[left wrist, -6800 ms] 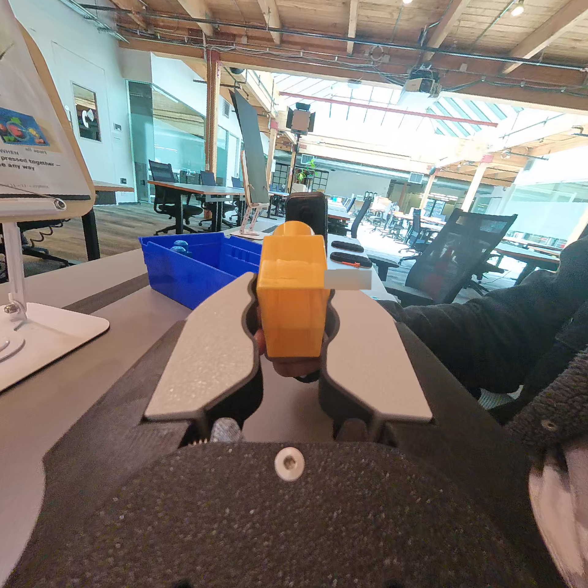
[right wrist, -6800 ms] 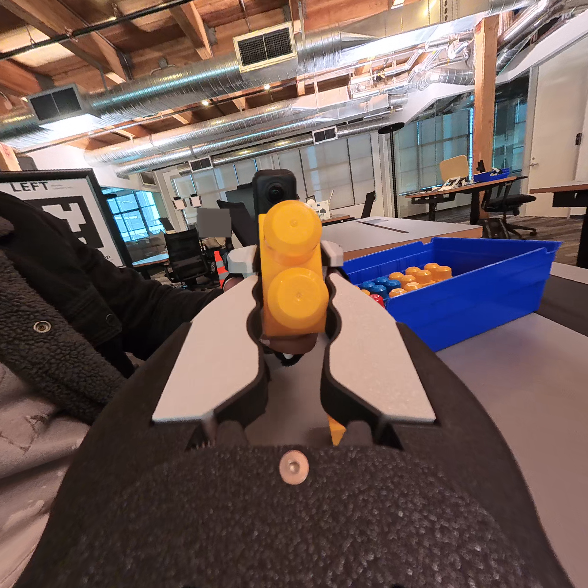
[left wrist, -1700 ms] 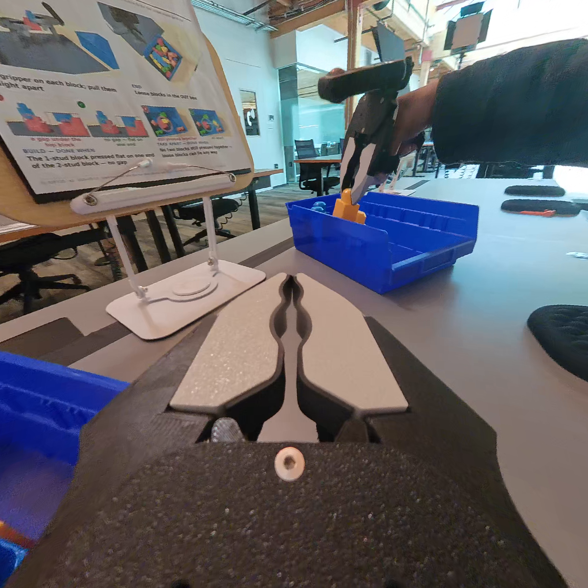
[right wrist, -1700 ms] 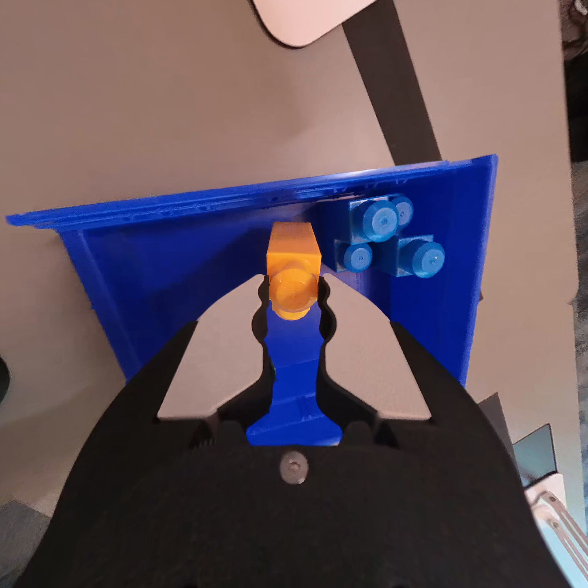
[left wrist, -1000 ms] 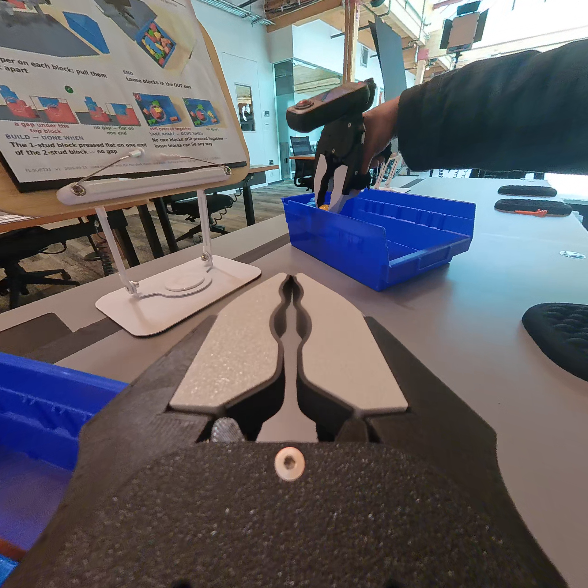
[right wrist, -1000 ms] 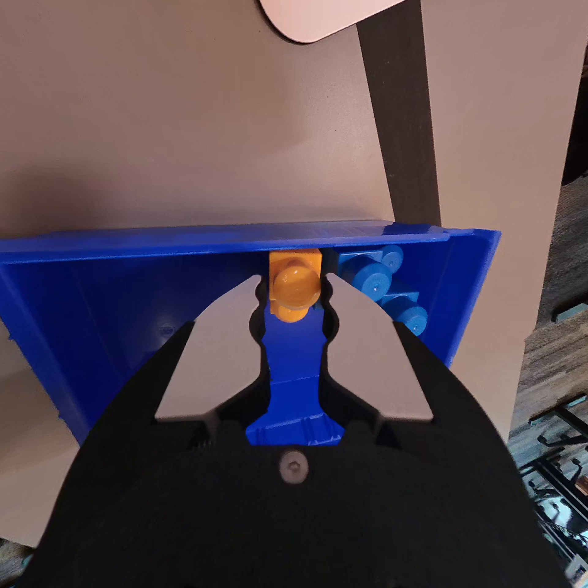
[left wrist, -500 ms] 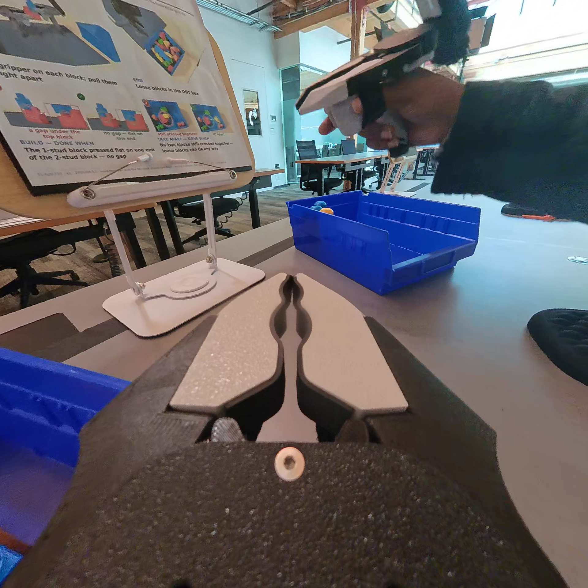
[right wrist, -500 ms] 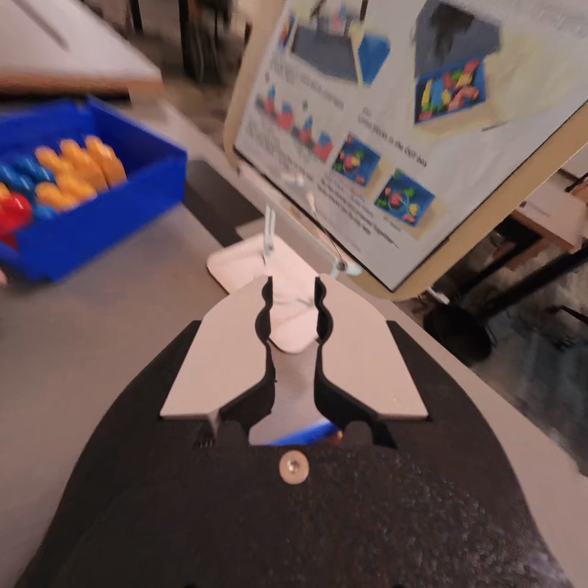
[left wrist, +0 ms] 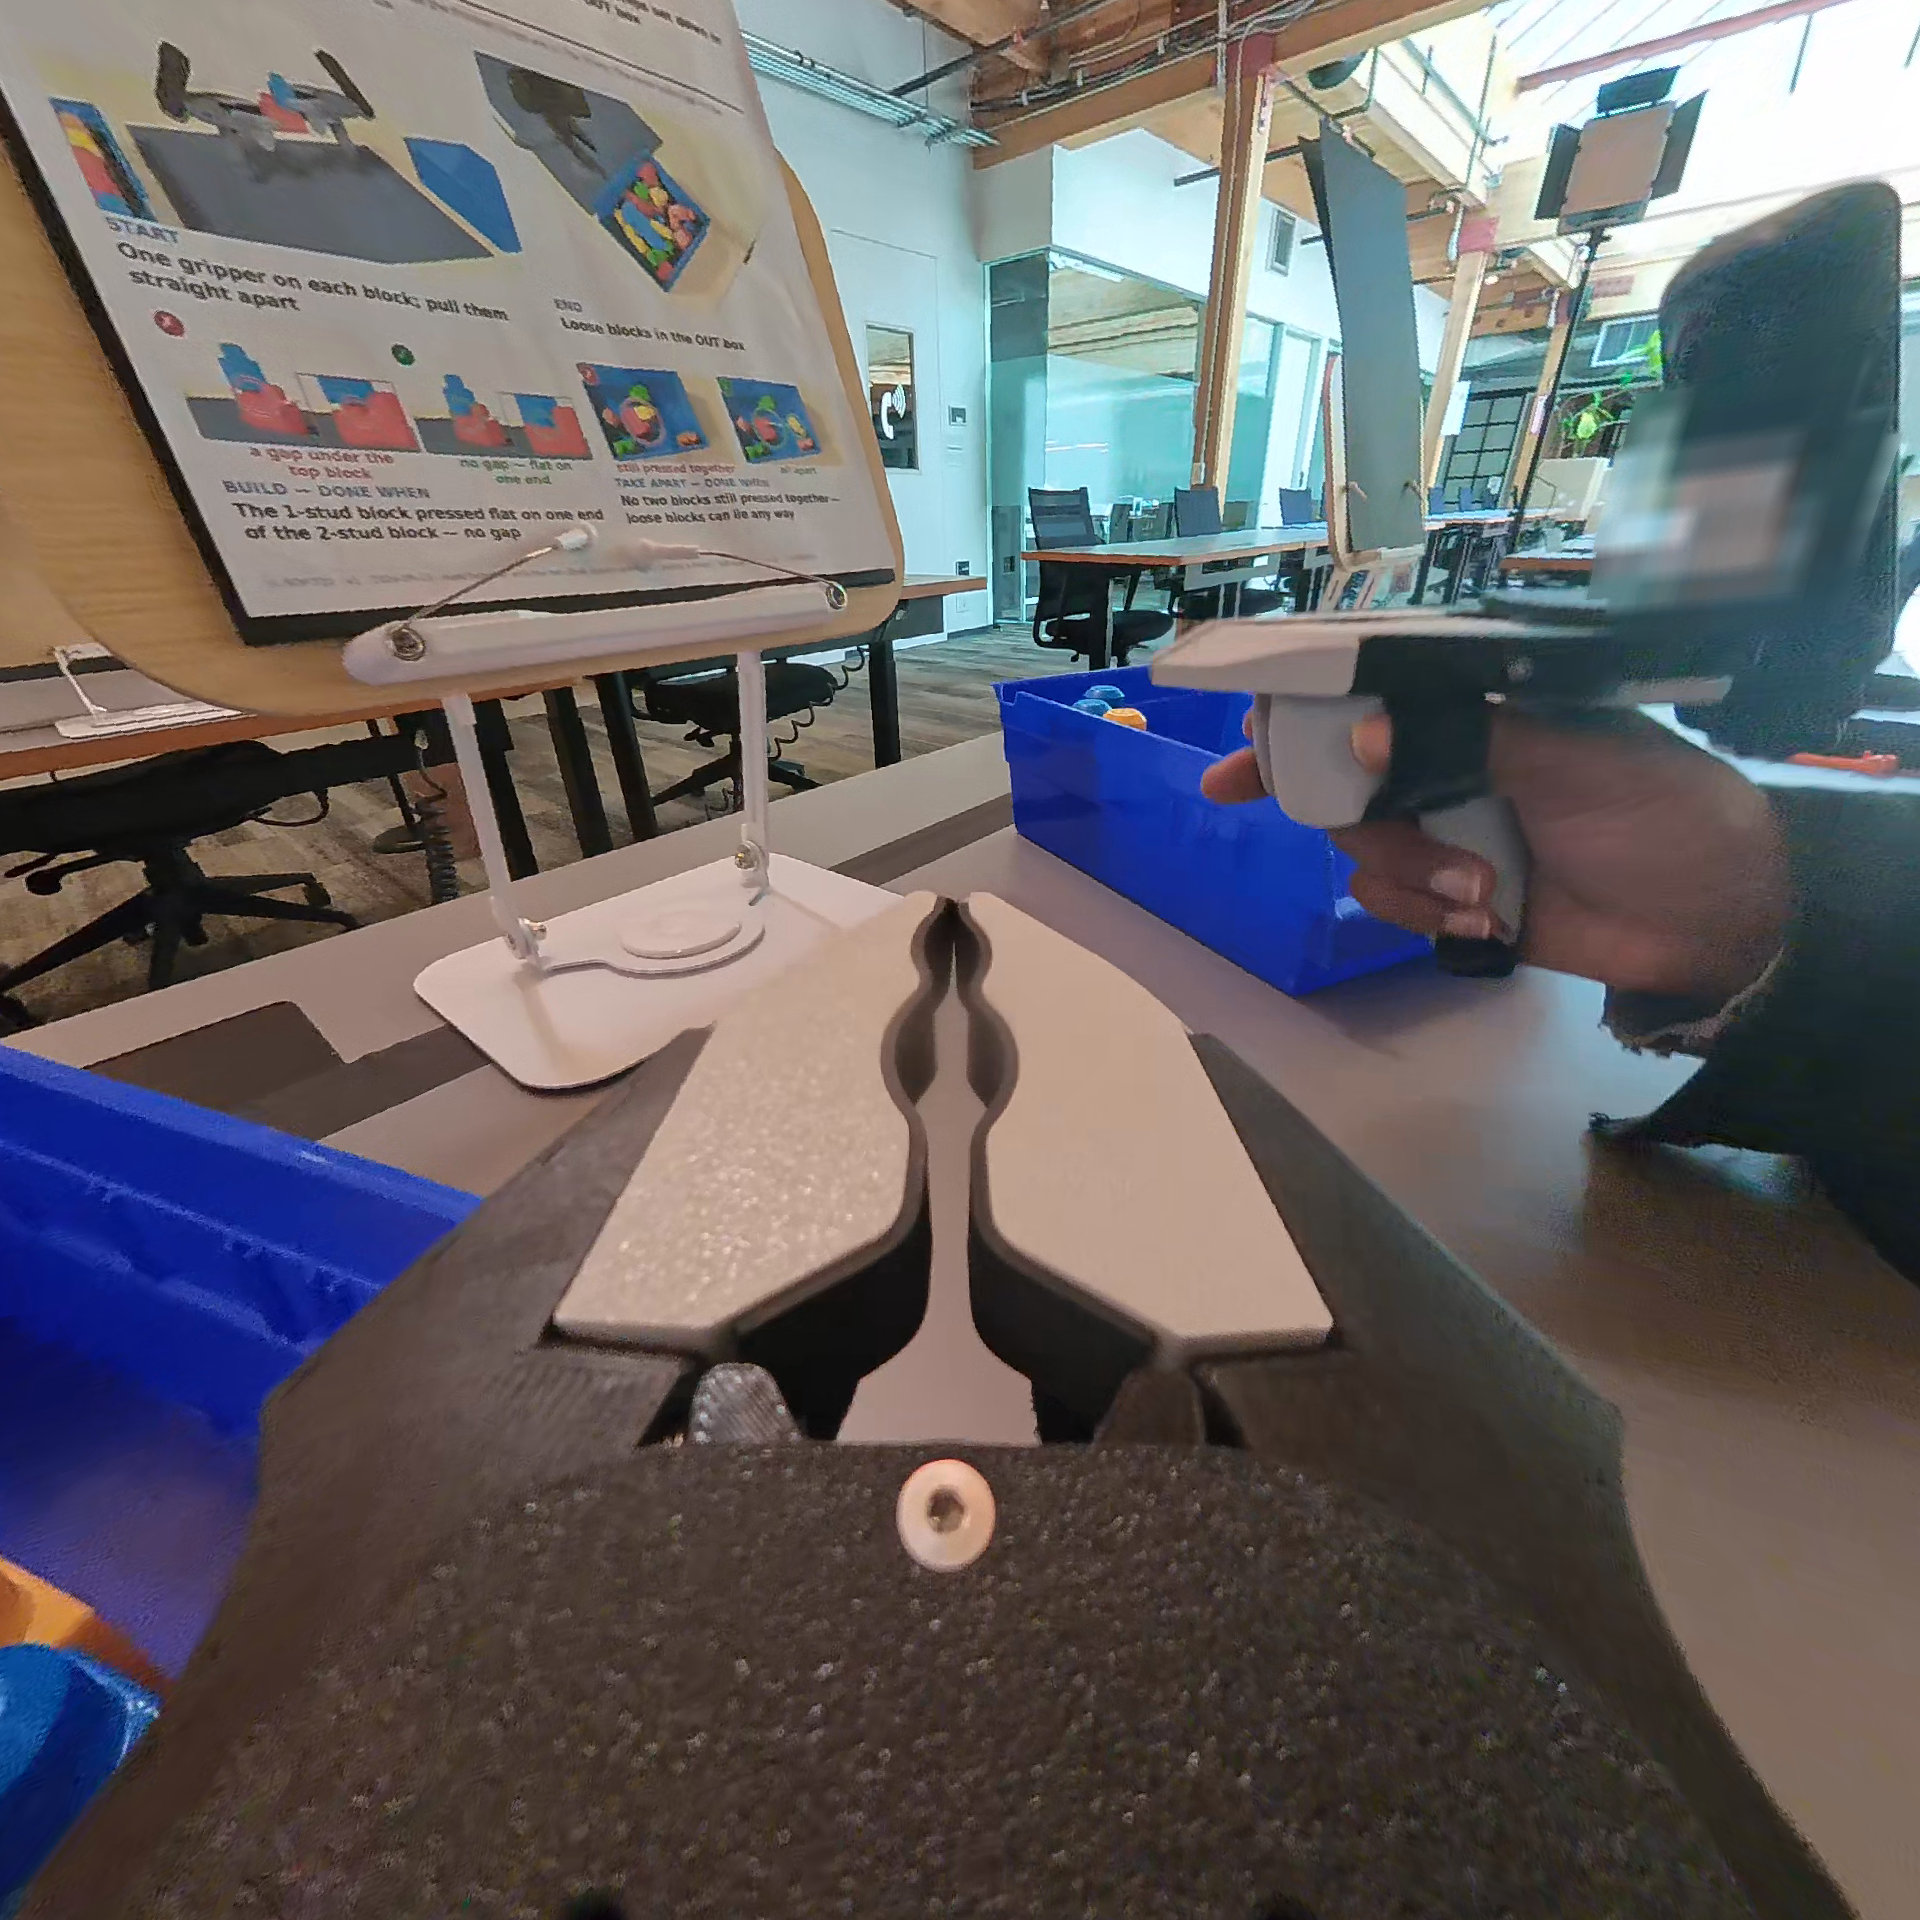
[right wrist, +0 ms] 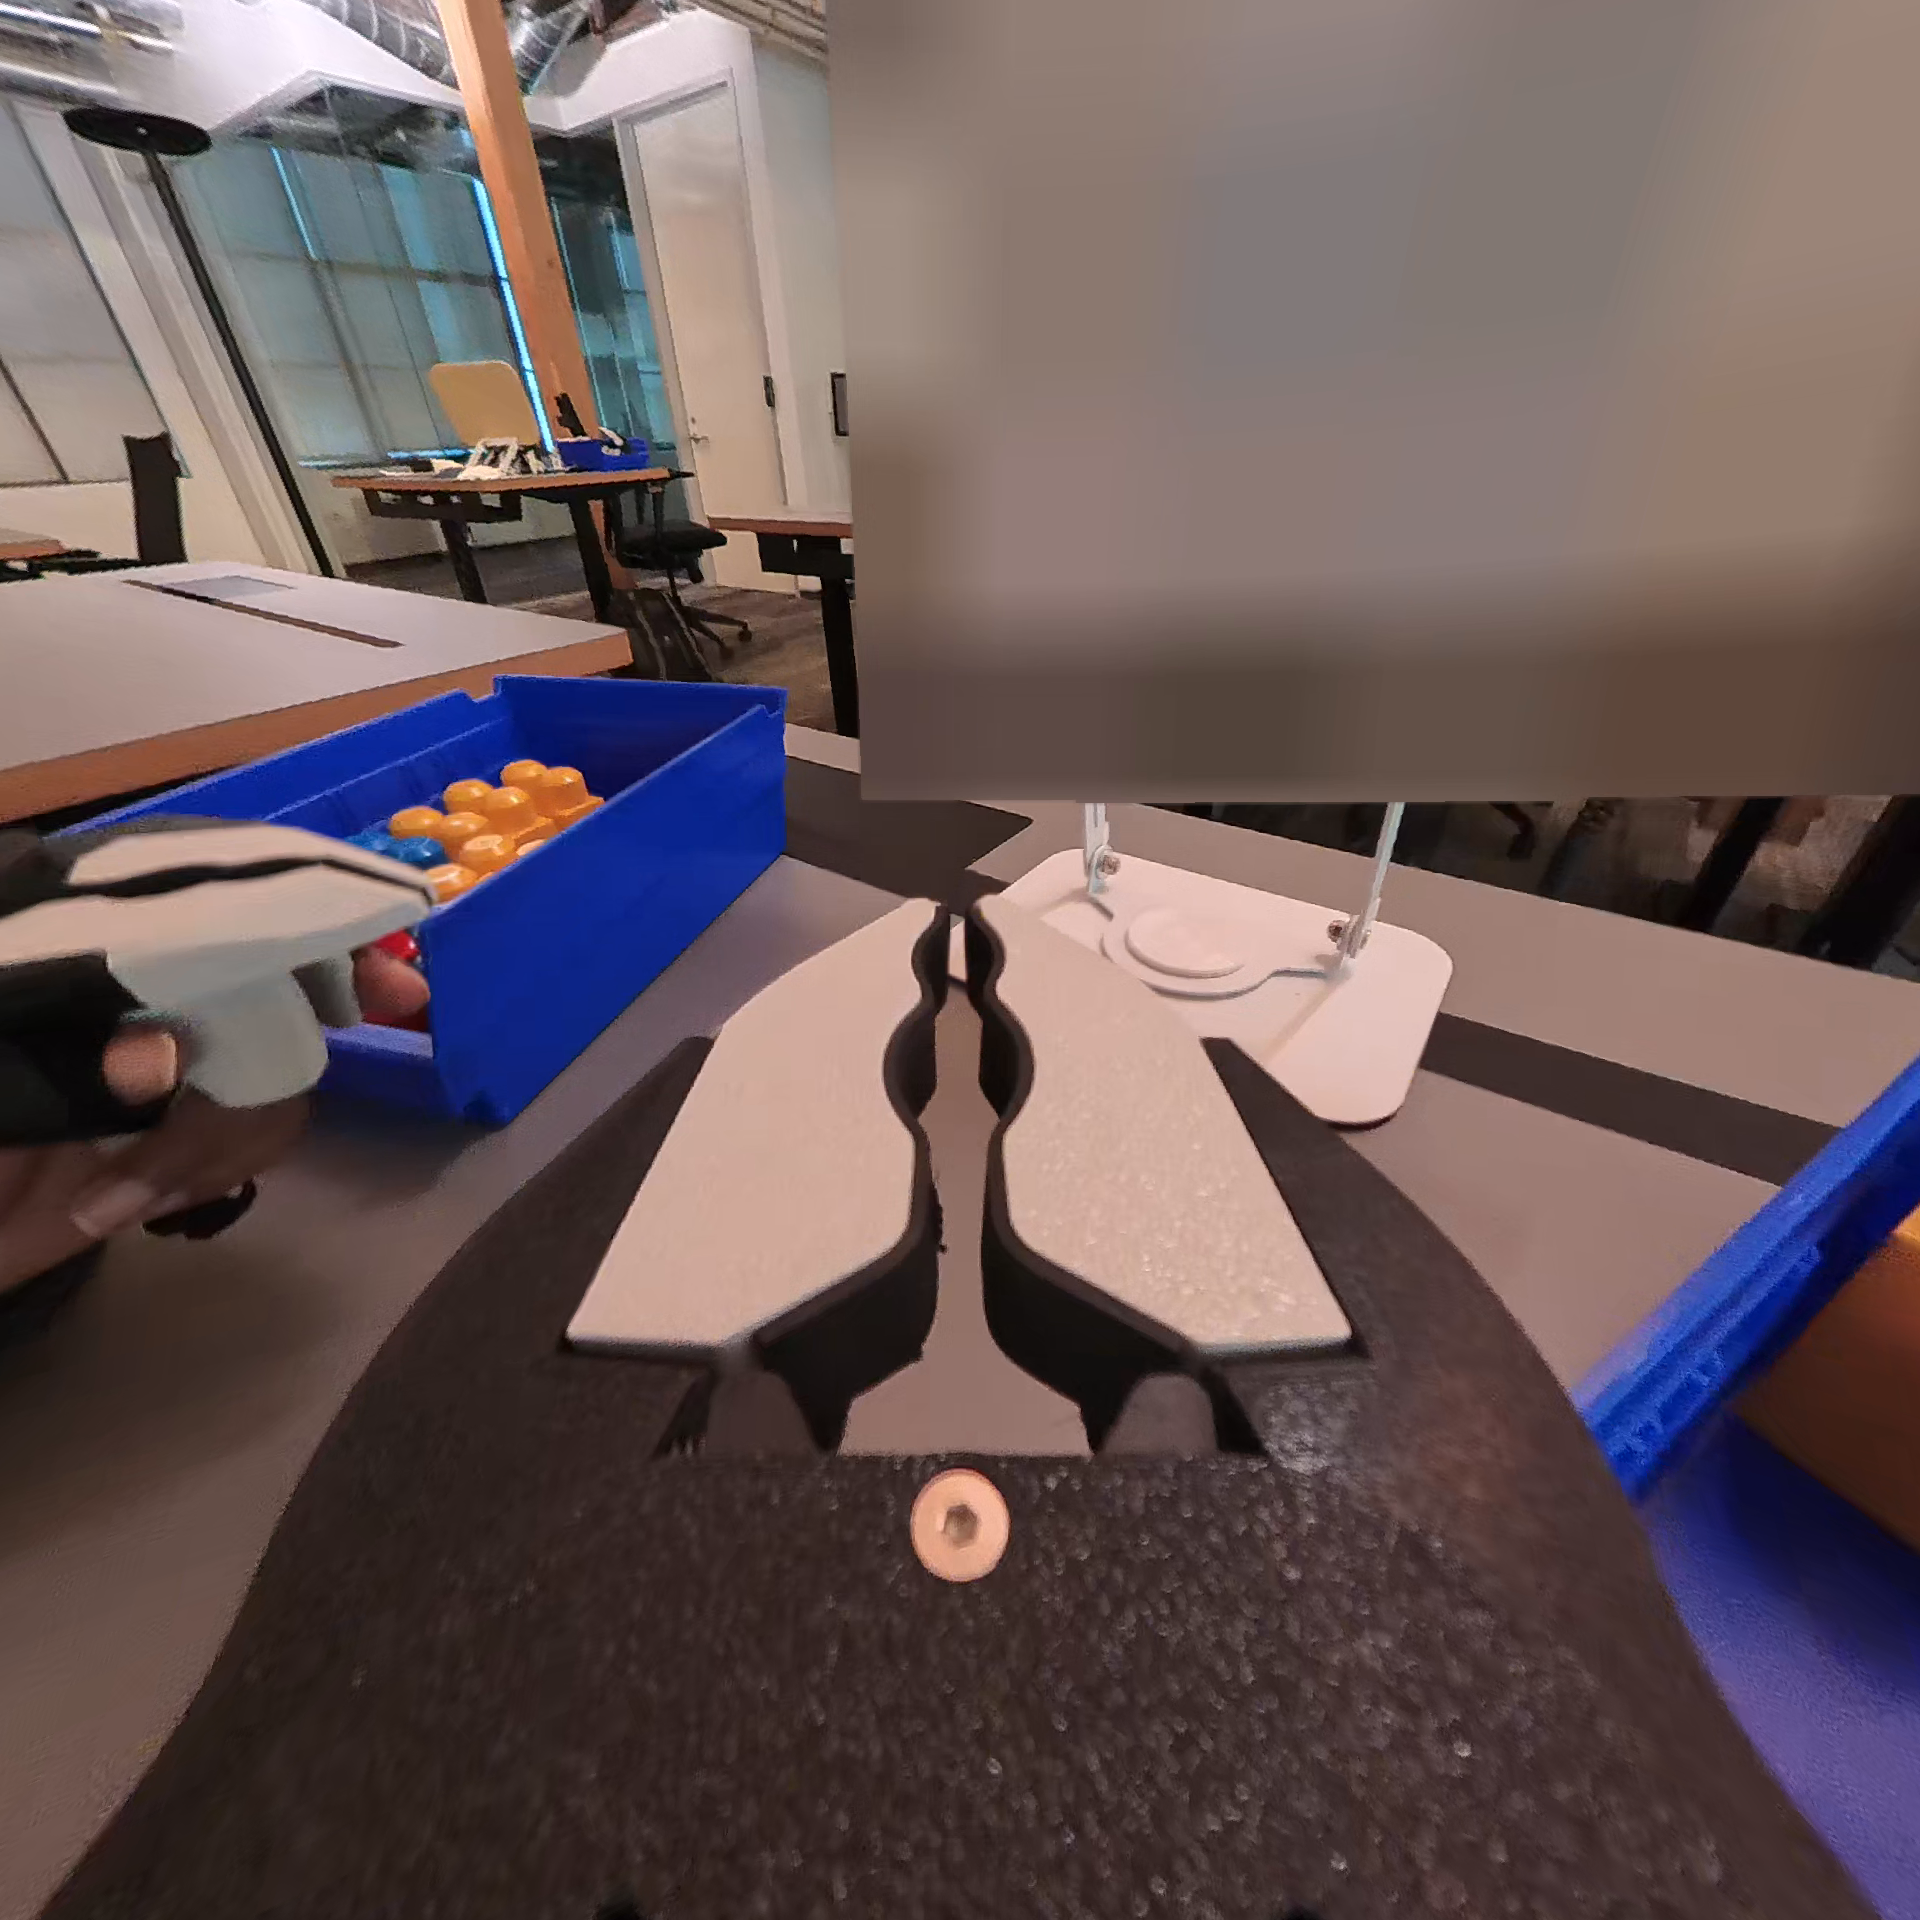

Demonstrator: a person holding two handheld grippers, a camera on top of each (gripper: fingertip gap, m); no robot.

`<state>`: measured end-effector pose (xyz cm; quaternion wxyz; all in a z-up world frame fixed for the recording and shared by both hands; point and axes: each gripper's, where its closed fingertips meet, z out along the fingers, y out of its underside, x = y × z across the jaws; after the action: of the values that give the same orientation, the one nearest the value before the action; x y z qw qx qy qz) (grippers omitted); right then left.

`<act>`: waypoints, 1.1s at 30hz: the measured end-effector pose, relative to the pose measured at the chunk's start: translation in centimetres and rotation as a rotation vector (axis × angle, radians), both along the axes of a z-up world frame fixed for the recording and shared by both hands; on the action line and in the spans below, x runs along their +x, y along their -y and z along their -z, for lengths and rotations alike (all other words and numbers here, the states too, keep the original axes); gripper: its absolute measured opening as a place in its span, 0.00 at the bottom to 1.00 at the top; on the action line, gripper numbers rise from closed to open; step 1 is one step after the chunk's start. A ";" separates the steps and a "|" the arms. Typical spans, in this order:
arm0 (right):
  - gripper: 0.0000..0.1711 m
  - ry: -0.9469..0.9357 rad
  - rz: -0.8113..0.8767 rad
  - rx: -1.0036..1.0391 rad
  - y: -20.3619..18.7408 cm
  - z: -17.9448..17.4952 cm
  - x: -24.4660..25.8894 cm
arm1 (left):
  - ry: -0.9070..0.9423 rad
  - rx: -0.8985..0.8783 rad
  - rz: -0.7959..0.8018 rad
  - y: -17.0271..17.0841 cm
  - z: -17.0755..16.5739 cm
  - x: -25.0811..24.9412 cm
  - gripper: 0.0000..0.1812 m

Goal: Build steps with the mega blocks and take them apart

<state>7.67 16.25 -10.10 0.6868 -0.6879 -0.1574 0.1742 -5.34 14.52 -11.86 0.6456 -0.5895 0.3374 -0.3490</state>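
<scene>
A: Starting at the left, what lies there?

B: From the left wrist view, a blue bin [left wrist: 187, 1216] sits at the left edge, with an orange block [left wrist: 42, 1621] and a blue block [left wrist: 52, 1766] showing at the bottom corner.

A: And from the other side?

B: In the right wrist view that left bin [right wrist: 582, 904] holds many blocks [right wrist: 499, 821], orange, blue and red, heaped together.

A: Where is the left gripper [left wrist: 951, 920]?

B: Just beside that bin, low over the grey table [left wrist: 1558, 1299]. Its fingers are pressed together at the tips, holding nothing.

A: What stands ahead of it?

B: A white stand [left wrist: 623, 966] on the table, carrying an instruction sheet [left wrist: 468, 291] on a wooden board.

A: Farther right?

B: The second blue bin [left wrist: 1174, 852], past the stand. Two blocks [left wrist: 1107, 712], one blue and one orange, peek over its far corner.

A: And the right gripper [right wrist: 956, 920]?

B: It is level above the table, pointing toward the stand's base. A hand [left wrist: 1621, 862] grips its handle in front of the right bin. Its fingers are nearly touching at the tips, a thin slit between them, with nothing held.

A: Anything at the right edge of that view?

B: The blue wall of the right bin [right wrist: 1756, 1278], close by.
</scene>
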 end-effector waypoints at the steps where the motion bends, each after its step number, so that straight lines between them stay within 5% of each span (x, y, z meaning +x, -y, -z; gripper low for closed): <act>1: 0.01 0.006 -0.006 0.021 0.2 0.3 0.0 | 0.002 0.000 -0.005 -0.1 0.0 -0.1 0.00; 8: 0.00 0.023 -0.059 0.082 0.5 1.0 0.0 | 0.034 -0.002 -0.033 -0.6 -1.1 -1.0 0.00; 19: 0.00 0.058 -0.052 0.073 0.2 1.7 0.1 | 0.094 -0.048 -0.206 -5.3 -9.3 -10.0 0.00; 24: 0.00 0.050 -0.063 0.074 0.3 1.5 -0.1 | -0.133 -0.099 -0.288 -10.1 -9.7 -14.9 0.04; 33: 0.00 0.021 -0.058 0.088 0.5 0.9 0.3 | -0.764 -0.367 -0.310 -17.6 -2.8 -21.7 0.15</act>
<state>7.95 15.80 -10.99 0.7092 -0.6541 -0.1920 0.1798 -27.03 32.12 -9.04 0.4044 -0.8243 0.3918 -0.0596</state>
